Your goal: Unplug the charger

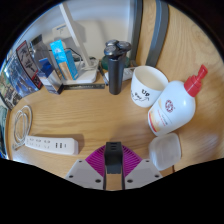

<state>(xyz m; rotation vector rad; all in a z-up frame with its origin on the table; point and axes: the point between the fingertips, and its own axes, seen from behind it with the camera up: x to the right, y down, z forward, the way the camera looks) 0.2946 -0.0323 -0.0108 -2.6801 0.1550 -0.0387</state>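
At the bottom centre, the gripper holds a black charger pinched between its pink pads. A white power strip lies at lower left, a white bottle at right.

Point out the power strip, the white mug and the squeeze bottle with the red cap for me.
power strip point(52, 146), gripper view, middle of its white top face.
white mug point(147, 87), gripper view, its outer wall near the print.
squeeze bottle point(172, 108), gripper view, its white body below the red cap.
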